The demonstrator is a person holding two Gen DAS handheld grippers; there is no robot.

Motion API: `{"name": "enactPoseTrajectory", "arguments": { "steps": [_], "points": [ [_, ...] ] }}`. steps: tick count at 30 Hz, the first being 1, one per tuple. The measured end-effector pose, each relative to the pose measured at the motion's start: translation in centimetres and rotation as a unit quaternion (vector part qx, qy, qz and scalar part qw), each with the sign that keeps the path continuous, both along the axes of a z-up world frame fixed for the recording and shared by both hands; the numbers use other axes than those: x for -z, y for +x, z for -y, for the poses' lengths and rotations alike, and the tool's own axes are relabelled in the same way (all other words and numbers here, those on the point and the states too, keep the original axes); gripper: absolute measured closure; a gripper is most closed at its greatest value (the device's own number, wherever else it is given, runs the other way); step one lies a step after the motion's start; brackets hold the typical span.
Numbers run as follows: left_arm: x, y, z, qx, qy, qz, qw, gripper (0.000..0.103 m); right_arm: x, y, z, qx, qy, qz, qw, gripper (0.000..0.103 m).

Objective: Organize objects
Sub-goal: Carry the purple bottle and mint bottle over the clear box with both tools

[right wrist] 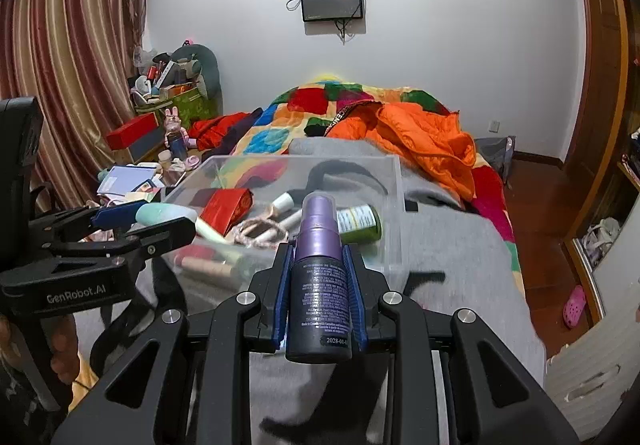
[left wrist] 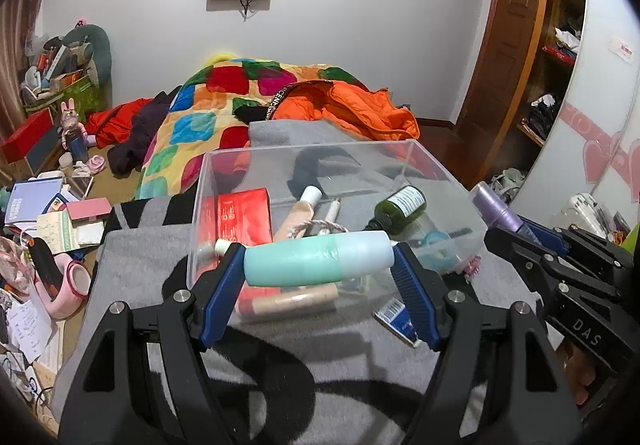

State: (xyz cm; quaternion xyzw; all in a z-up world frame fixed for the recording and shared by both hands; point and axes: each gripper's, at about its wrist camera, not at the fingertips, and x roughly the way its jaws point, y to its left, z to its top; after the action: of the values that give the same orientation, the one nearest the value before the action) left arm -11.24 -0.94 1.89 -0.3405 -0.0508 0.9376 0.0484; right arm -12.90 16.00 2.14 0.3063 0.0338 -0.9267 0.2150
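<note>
My left gripper [left wrist: 318, 265] is shut on a mint-green bottle [left wrist: 316, 259], held crosswise by its two ends above the near edge of a clear plastic bin [left wrist: 224, 161]. The same bottle [right wrist: 164, 214] shows at the left of the right wrist view. My right gripper [right wrist: 320, 285] is shut on a purple spray bottle [right wrist: 319, 277], nozzle pointing away, near the bin's [right wrist: 394, 213] front right corner. In the left wrist view that spray bottle [left wrist: 494, 209] pokes out at the right. Inside the bin lie a red box [left wrist: 244, 217], a dark green bottle [left wrist: 400, 207] and several tubes.
The bin rests on a grey blanket [left wrist: 280, 357] on a bed, with a patchwork quilt [left wrist: 208, 105] and an orange jacket [left wrist: 352, 105] behind. A cluttered side table [left wrist: 48, 213] stands left. A blue tube [left wrist: 396, 319] lies on the blanket beside the bin.
</note>
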Motion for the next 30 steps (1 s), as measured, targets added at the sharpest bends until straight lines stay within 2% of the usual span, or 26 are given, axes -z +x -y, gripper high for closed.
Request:
{"name": "enactPoseTrajectory", "arguments": {
  "steps": [15,30],
  "points": [
    [1.1,-3.6,0.9,-0.012,0.007,0.015,0.9998,0.030,-1.0,-3.9,2.4,-0.003,-0.010,-0.009,1.000,0.080],
    [4.0,-6.1,0.8,-0.013,-0.007,0.043,0.9989,0.030,3.0,-8.3,3.7,0.002,-0.005,0.054,0.999,0.080]
  ]
}}
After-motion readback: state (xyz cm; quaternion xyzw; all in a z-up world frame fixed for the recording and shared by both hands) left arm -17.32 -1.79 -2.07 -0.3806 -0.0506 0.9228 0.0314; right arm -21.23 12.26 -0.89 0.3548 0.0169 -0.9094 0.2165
